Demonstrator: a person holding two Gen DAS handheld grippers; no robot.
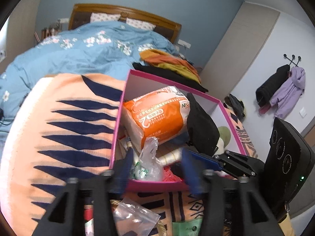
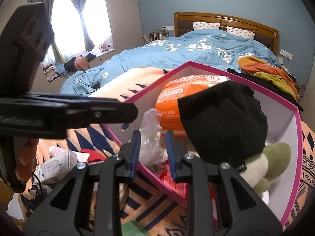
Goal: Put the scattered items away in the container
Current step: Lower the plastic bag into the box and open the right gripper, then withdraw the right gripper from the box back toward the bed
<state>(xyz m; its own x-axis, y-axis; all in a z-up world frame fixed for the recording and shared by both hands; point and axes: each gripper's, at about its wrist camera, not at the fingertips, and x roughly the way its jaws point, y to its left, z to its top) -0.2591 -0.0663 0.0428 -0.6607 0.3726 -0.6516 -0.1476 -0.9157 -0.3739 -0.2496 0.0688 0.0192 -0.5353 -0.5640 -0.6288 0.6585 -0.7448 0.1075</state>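
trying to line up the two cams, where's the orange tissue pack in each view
Left wrist: the orange tissue pack lies in the middle of the picture, inside the pink box, left of the black hat.
Right wrist: the pack is at upper centre, partly hidden behind the hat.
Shared landmark: the wooden headboard.

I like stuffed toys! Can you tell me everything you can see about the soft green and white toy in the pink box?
The plush toy looks soft and fuzzy, with a cream-white body and rounded olive-green parts sticking out. It lies in the near right corner of the pink box, resting against the white inside wall. A black cloth item lies over its left side and hides much of it, so its whole shape cannot be told. In the left wrist view only a green and cream bit peeks out. Neither gripper touches it.
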